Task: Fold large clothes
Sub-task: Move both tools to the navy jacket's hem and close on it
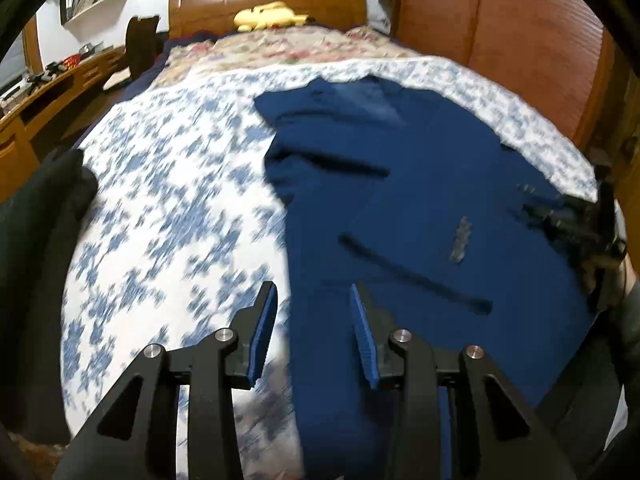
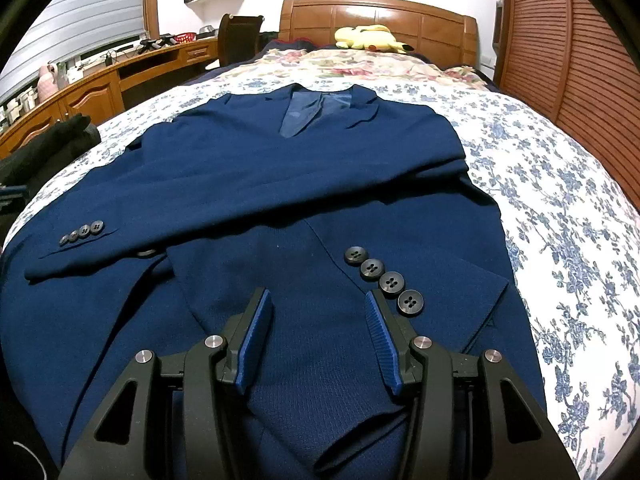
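1. A navy blue jacket (image 2: 256, 168) lies face up on a bed with a blue-and-white flowered bedspread (image 2: 560, 208), its collar toward the wooden headboard (image 2: 380, 16) and both sleeves folded across the chest

2. One sleeve (image 2: 160, 220) crosses the front toward the left of the right wrist view, four dark cuff buttons (image 2: 82, 233) showing in a row; the other sleeve runs down toward the camera, its own row of four larger buttons (image 2: 382, 278) just beside the right-hand finger

3. The right gripper (image 2: 318, 300) hangs low over that nearer sleeve with its blue-padded fingers (image 2: 256, 344) partly open, the cloth passing between and under them; whether the pads touch the fabric cannot be told, and nothing is pinched

4. The left gripper (image 1: 314, 292) is seen in a blurred picture above the jacket's left edge, where blue cloth meets the bedspread; its fingers (image 1: 264, 336) stand partly apart with nothing held between them

5. In the left wrist view the right gripper shows dimly at the far right edge, over the jacket

6. A yellow stuffed toy (image 2: 370, 38) rests against the headboard, beyond a second, red-flowered cover (image 2: 360, 66); a wooden desk (image 2: 100, 88) runs along the left wall and slatted wooden doors (image 2: 580, 60) along the right
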Demonstrator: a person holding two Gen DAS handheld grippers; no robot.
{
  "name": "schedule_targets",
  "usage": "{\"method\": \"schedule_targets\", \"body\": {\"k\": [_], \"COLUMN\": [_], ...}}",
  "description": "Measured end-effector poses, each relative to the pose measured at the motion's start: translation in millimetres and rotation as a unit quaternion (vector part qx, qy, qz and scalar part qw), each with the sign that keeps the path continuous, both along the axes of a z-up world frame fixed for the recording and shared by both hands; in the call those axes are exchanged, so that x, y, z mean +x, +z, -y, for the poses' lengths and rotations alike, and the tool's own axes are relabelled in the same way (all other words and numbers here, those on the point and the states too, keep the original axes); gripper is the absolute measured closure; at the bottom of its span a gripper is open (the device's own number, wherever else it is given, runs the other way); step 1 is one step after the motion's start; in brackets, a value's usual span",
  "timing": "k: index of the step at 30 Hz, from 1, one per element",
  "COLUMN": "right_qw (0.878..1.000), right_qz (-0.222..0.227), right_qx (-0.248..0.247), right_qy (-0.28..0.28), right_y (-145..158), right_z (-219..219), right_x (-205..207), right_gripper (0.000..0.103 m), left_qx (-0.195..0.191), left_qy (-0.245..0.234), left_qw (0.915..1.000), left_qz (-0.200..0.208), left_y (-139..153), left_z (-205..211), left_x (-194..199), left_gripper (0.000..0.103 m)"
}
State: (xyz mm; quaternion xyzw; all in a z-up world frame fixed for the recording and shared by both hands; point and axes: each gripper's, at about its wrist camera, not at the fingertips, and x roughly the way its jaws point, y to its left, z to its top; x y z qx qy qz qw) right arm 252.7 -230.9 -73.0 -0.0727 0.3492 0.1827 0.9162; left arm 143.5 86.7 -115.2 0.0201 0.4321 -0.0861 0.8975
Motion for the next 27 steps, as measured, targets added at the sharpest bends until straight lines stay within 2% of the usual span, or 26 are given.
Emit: {"method": "schedule_targets", "body": {"k": [4,5,8,11,17,21,27], "right_qw": [1.000,1.000,1.000,1.000,1.000,0.999,0.998], "right_qz": [-0.001,-0.001,0.000,0.000,-0.014,-0.039,-0.057], "right_qx": [0.001,0.001,0.001,0.001,0.003,-0.003,-0.017], "right_qy": [0.001,0.001,0.001,0.000,0.002,0.002,-0.027], "right_y": [-0.4,-0.4,-0.5,-0.5,1.6,11.8,28.8], "right_z": [-0.4,-0.5,-0.5,-0.6,1.3,8.6,41.6], "right_x": [0.2,0.2,0.1,0.1,3.5,3.4,-19.6], "right_gripper": [0.052,0.052,0.052,0.052,0.051,0.049,0.047], "left_qx": [0.026,0.029,0.004,0.005,0.011,-0.002,-0.021], "left_qy": [0.011,0.015,0.027,0.037,0.042,0.036,0.025], "left_qw": [0.9989,0.9984,0.9983,0.9981,0.9978,0.9985,0.9990], "left_qz": [-0.037,-0.046,-0.051,-0.049,-0.050,-0.042,-0.031], "left_y": [-22.2,-29.1,-37.1,-39.5,-35.2,-23.8,-15.1], "left_z": [-12.7,-16.7,-31.3,-34.4,-32.5,-33.0,-25.3], "left_x": [1.2,2.9,6.8,9.5,7.2,-2.8,-22.0], "left_gripper": [0.063,0.055,0.045,0.036,0.036,0.036,0.036]}}
